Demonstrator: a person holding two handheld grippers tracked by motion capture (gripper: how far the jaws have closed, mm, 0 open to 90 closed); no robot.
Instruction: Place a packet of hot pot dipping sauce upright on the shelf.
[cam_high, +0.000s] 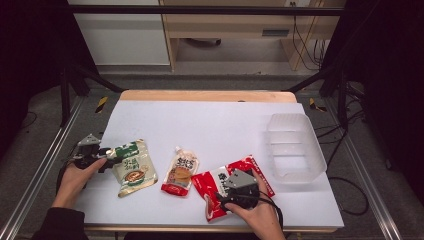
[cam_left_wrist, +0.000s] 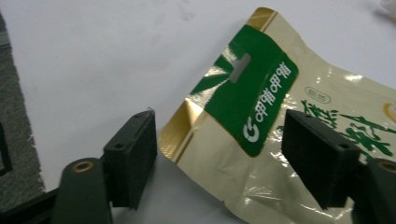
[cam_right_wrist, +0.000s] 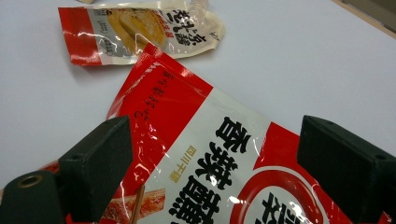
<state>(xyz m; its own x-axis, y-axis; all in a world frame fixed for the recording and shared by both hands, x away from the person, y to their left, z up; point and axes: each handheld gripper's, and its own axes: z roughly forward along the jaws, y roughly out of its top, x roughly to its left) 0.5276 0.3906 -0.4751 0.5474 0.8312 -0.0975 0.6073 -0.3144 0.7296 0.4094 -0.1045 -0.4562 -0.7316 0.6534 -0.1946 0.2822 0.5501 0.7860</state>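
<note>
1. Hovering over the near-left part of the white table (cam_high: 210, 120), the left gripper (cam_high: 107, 155) sits at the top edge of the green-and-cream pouch (cam_high: 132, 167); its jaws point toward the pouch from the left.
2. Left gripper view: the left gripper (cam_left_wrist: 219, 156) straddles the green header corner of the green-and-cream pouch (cam_left_wrist: 261, 107). Jaws are apart, a gap shows between each pad and the foil, so open, nothing clamped.
3. That pouch lies flat, its gold-trimmed top corner lifted a little off the table (cam_left_wrist: 93, 56).
4. The right gripper (cam_high: 235, 192) sits over the red pouch (cam_high: 215, 182) near the front edge, right of centre; a hand (cam_high: 257, 215) holds it from below.
5. Right gripper view: the right gripper (cam_right_wrist: 215, 158) has jaws spread wide, one each side of the red pouch (cam_right_wrist: 187, 140), pads not touching it. Open.
6. The red pouch lies flat and angled, well short of the clear plastic tub (cam_high: 295, 147) at the right.
7. The orange spout pouch (cam_high: 181, 172) lies between the other two pouches, just beside the red one, apart from the green one. Right gripper view has that orange spout pouch (cam_right_wrist: 140, 35) beyond the red pouch's corner.
</note>
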